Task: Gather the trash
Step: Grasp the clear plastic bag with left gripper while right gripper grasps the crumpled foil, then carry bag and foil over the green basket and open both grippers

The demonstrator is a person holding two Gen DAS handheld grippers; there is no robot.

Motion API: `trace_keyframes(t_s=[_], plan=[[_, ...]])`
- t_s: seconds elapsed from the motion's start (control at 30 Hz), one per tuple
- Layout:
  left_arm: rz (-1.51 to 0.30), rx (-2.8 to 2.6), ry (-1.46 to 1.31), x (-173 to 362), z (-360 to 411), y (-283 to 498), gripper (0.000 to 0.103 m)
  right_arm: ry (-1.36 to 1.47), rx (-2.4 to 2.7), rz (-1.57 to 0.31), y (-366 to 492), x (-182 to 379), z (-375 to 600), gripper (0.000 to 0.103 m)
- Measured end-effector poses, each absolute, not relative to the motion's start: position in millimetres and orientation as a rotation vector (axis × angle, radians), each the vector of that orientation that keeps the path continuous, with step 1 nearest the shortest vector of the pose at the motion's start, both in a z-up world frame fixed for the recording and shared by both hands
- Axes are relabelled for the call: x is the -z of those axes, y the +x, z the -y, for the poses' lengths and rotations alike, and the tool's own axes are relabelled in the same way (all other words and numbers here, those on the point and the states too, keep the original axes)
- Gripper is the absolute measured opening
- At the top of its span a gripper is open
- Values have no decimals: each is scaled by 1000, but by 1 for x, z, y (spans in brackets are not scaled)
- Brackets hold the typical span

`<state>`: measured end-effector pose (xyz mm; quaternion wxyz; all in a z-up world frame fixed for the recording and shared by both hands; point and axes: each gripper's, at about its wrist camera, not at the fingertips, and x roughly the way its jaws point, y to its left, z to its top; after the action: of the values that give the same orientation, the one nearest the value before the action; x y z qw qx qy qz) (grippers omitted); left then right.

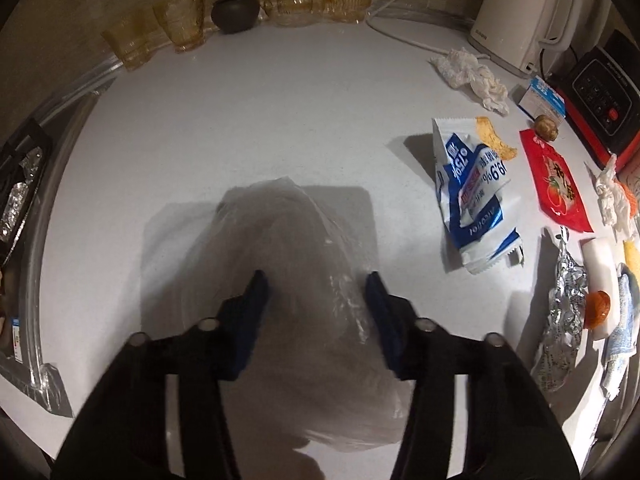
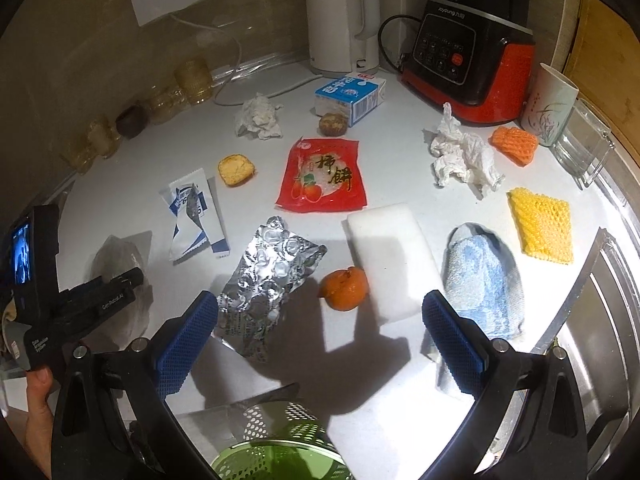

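Note:
My left gripper (image 1: 316, 280) is open, its jaws on either side of a crumpled clear plastic bag (image 1: 288, 248) on the white counter; it also shows in the right wrist view (image 2: 120, 276). My right gripper (image 2: 320, 312) is open and empty, above a foil blister pack (image 2: 264, 276) and an orange peel (image 2: 346, 288). Other trash lies around: a blue-white wipe packet (image 2: 196, 216), a red snack wrapper (image 2: 324, 176), crumpled tissues (image 2: 260, 116) (image 2: 460, 156), a bread piece (image 2: 236, 170), a milk carton (image 2: 352, 96). A green perforated bin (image 2: 280, 456) sits at the bottom edge.
A white sponge block (image 2: 392, 256), a blue cloth (image 2: 484, 280), a yellow net (image 2: 540, 224) and an orange net (image 2: 514, 144) lie right. A kettle (image 2: 344, 16), a blender base (image 2: 468, 48), a cup (image 2: 552, 104) and amber glasses (image 1: 180, 24) line the back. A sink edge (image 2: 608, 280) is right.

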<state>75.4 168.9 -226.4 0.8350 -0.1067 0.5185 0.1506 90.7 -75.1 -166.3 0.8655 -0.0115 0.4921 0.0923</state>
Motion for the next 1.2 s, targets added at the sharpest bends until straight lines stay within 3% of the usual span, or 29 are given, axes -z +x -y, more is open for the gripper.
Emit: trace_keyframes(t_s=[0.03, 0.17, 0.63, 0.9, 1.03, 1.2], plan=[[-1095, -311, -223, 226, -170, 75, 27, -22, -191, -1039, 92, 170, 69, 101], [-1087, -270, -213, 224, -173, 73, 14, -15, -173, -1063, 94, 184, 44, 101], [-1043, -24, -135, 183, -162, 42, 12, 26, -7, -1152, 104, 225, 2, 101], [-1026, 38, -89, 175, -161, 33, 12, 45, 40, -1195, 109, 241, -6, 76], [-1019, 40, -71, 174, -164, 30, 12, 20, 58, -1176, 107, 239, -9, 59], [-1010, 53, -57, 169, -166, 22, 12, 42, 28, -1164, 103, 234, -10, 52]])
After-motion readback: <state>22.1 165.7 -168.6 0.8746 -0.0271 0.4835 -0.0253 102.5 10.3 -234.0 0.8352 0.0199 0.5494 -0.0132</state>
